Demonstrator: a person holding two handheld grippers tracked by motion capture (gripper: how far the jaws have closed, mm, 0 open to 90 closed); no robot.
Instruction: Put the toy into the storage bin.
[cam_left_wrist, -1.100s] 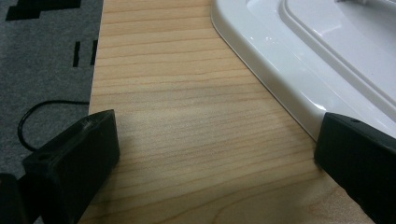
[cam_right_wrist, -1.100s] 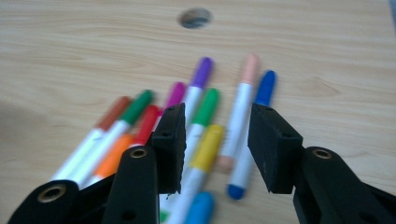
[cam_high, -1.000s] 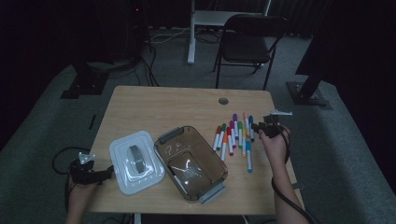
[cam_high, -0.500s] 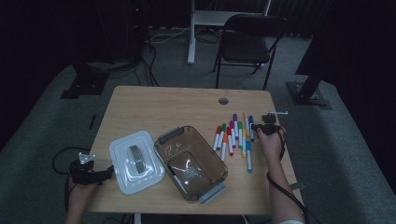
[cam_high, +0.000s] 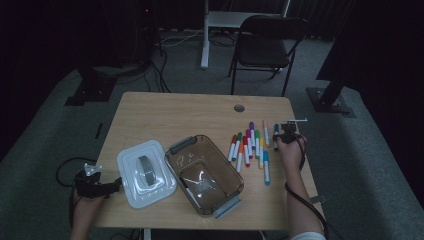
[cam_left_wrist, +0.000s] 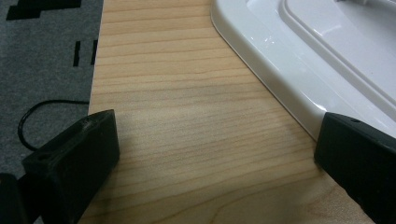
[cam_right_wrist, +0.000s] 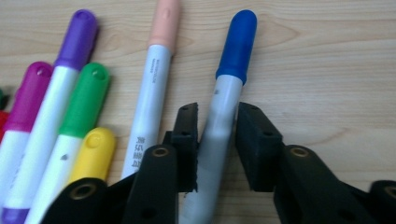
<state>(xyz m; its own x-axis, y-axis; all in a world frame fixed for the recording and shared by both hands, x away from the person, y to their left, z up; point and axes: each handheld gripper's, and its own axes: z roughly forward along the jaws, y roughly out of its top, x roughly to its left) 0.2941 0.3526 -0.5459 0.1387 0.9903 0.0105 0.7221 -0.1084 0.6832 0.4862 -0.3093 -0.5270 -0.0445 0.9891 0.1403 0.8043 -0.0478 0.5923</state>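
The right hand-held gripper (cam_right_wrist: 215, 147) is sitting low over the wooden worktop (cam_high: 200, 112) at its right side, with its 2 black jaws standing on either side of the blue marker (cam_right_wrist: 223, 112). Its jaws have just been closing around that marker's grey-white barrel. In the right gripper view the left pad is lying against the barrel, while a thin sliver of wood grain is showing between the barrel and the right pad, so the grip is looking nearly made but not fully clenched. The blue marker is lying flat on the worktop, cap pointing away from the gripper, at the right end of the marker row.

Just beside it to the left is lying the peach marker (cam_right_wrist: 153, 79), and further left are the green marker (cam_right_wrist: 79, 107), the purple marker (cam_right_wrist: 60, 79), the yellow marker (cam_right_wrist: 93, 154) and the magenta marker (cam_right_wrist: 25, 107), all lying roughly parallel. In the high view the row is lying between the right hand (cam_high: 291, 152) and the clear brown container (cam_high: 204, 172), which is sitting open near the worktop's middle.

The white lid (cam_high: 145, 172) is lying flat just left of the container. The left hand-held gripper (cam_high: 107, 186) is resting at the worktop's left front edge, released, its jaws standing wide apart with bare wood between them and the lid's rim (cam_left_wrist: 280, 88) running close by the right jaw.
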